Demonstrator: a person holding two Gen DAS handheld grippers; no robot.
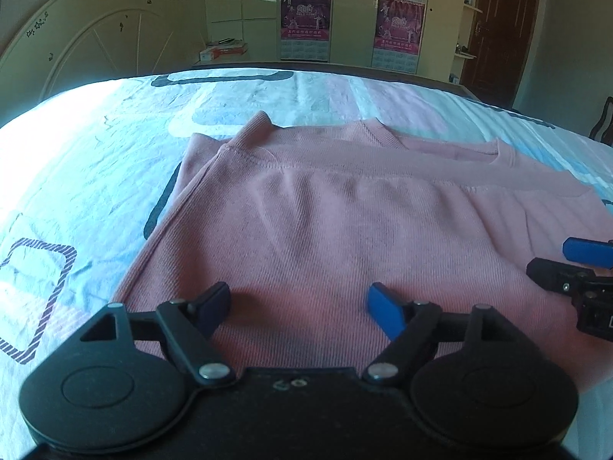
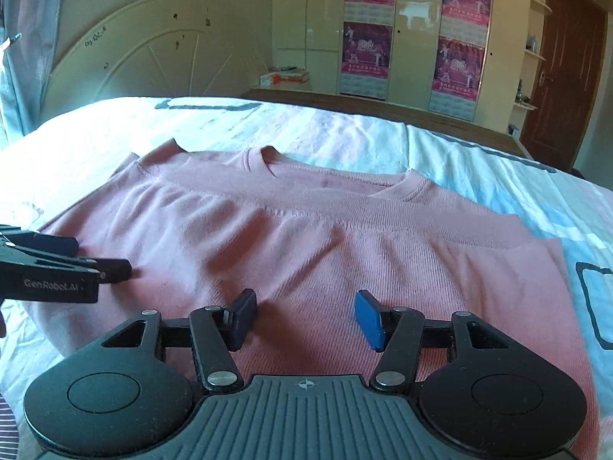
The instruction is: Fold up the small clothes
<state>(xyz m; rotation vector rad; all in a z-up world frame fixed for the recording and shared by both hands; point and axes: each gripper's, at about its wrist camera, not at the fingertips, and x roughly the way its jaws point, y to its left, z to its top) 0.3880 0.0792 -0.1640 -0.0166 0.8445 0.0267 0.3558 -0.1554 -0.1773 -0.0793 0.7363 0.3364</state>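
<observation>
Far to your left, the white headboard (image 1: 88, 38) curves up behind the bed, whose patterned bedsheet (image 1: 76, 176) shows striped and dark rounded squares on pale blue and pink.

Your left hand-held gripper (image 1: 299, 306) sits low over the near-left part of the pink sweater (image 1: 345, 211), its two fingers spread wide with nothing between them; bare knit fabric fills the gap. In the right wrist view that same gripper (image 2: 115, 268) comes in from the left edge, its tips down at the cloth, though whether they touch it cannot be told.

The sweater lies flat across the middle of the bed, folded over so that an upper layer covers the body and the ribbed neckline (image 2: 345, 176) peeks out along the far edge. A sleeve corner (image 1: 260, 122) sticks up at the far left of the garment.

Your right hand-held gripper (image 2: 306, 316) hovers over the near-middle of the sweater, fingers likewise spread apart and holding nothing. In the left wrist view it (image 1: 574, 264) shows at the right edge, just above the fabric.

Behind the bed stand pale cupboards with purple posters (image 2: 367, 50), and at the far right a brown door (image 2: 563, 76).
</observation>
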